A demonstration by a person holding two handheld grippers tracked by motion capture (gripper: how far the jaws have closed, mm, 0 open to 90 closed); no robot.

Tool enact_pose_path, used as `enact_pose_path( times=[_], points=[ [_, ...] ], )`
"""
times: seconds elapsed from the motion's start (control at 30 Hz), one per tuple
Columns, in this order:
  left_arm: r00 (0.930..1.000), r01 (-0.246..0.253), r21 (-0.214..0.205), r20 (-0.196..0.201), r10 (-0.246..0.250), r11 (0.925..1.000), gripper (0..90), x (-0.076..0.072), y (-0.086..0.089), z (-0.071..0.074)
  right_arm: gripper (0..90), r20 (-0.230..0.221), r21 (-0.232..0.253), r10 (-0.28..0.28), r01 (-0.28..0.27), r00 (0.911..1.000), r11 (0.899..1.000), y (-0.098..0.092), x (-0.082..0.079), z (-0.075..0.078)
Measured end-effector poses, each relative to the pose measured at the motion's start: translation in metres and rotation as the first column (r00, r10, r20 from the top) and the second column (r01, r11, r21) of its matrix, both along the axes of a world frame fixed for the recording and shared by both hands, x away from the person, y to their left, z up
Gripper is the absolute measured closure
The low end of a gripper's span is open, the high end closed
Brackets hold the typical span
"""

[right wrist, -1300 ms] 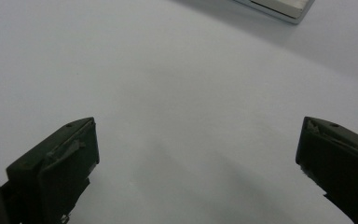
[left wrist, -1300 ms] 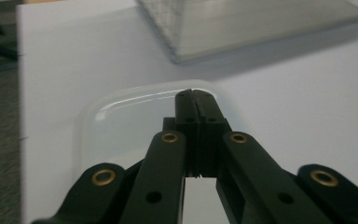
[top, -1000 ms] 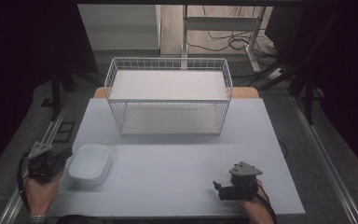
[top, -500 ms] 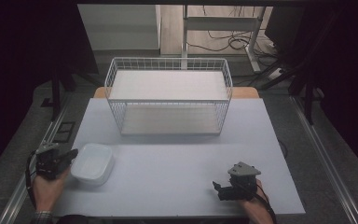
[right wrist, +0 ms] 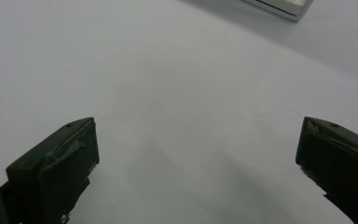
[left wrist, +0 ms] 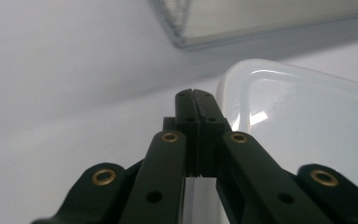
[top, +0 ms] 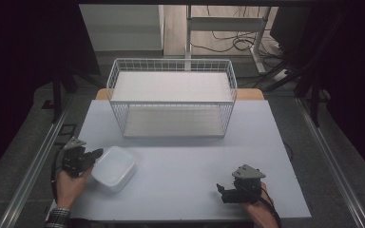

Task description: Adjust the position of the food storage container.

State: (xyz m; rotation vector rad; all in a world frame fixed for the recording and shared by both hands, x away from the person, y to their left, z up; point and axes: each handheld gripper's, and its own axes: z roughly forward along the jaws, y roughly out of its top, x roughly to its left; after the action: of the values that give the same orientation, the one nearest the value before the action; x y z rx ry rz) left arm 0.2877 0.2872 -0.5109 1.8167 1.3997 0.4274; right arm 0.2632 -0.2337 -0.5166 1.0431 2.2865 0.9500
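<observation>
left gripper [top: 95,154] sits at lower left of the high view, jaws pressed together with nothing between them, tips right at the left edge of the tub [top: 114,167]. in the left gripper view the tub [left wrist: 307,135] fills the right side, just beside the closed tips. right gripper [top: 221,190] rests lower right on the table [top: 180,156], jaws wide apart, empty. basket [top: 171,102] stands upper centre, well apart from the tub.
</observation>
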Motion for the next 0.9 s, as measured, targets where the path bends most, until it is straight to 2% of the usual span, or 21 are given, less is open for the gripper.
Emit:
enact_pose_path(
  times=[0.1,0.2,0.33,0.47,0.53,0.6,0.63,0.67,0.77,0.9],
  points=[
    [0.9998,-0.008,0.016,0.02,0.008,0.9998,90.0,-0.002,-0.002,0.004,0.0,0.002,0.002,-0.003,0.003,1.0,1.0,0.0,0.0,0.0],
    [0.9972,-0.056,0.032,0.051,0.054,0.9979,90.0,-0.013,0.009,0.009,0.0,0.001,0.01,-0.004,0.004,1.0,1.0,-0.001,-0.001,0.001],
    [0.9946,-0.088,0.033,0.058,0.086,0.9955,90.0,-0.039,0.022,0.01,0.0,-0.003,0.008,-0.016,0.016,0.9999,1.0,-0.001,-0.001,0.001],
    [0.9943,-0.093,0.028,0.056,0.091,0.9953,90.0,-0.067,0.024,0.01,0.0,-0.017,0.008,-0.006,0.006,0.9998,1.0,0.001,-0.002,0.002],
    [0.9961,-0.079,0.051,0.044,0.077,0.9956,90.0,-0.077,0.019,0.007,0.0,-0.018,0.008,0.004,-0.004,0.9998,1.0,0.003,-0.003,0.003],
    [0.9984,-0.055,0.052,0.015,0.054,0.9971,90.0,-0.085,0.013,0.001,0.0,-0.033,0.012,0.015,-0.015,0.9993,1.0,0.003,-0.003,0.003],
    [0.9993,-0.031,0.059,-0.021,0.032,0.9978,90.0,-0.091,0.007,-0.005,0.0,-0.042,0.017,0.015,-0.015,0.999,1.0,0.004,-0.002,0.004],
    [0.9989,-0.025,0.066,-0.039,0.027,0.9975,89.9,-0.092,0.004,-0.007,0.0,-0.046,0.02,0.016,-0.015,0.9988,1.0,0.003,-0.002,0.004],
    [0.9978,-0.021,0.062,-0.062,0.025,0.9978,89.9,-0.091,0.002,-0.011,0.0,-0.055,0.031,0.02,-0.019,0.9983,0.999,0.004,-0.001,0.006],
    [0.9967,-0.033,0.052,-0.072,0.036,0.9981,89.9,-0.081,-0.001,-0.014,0.0,-0.081,0.074,0.034,-0.028,0.9961,0.997,0.01,0.005,0.011]
  ],
)
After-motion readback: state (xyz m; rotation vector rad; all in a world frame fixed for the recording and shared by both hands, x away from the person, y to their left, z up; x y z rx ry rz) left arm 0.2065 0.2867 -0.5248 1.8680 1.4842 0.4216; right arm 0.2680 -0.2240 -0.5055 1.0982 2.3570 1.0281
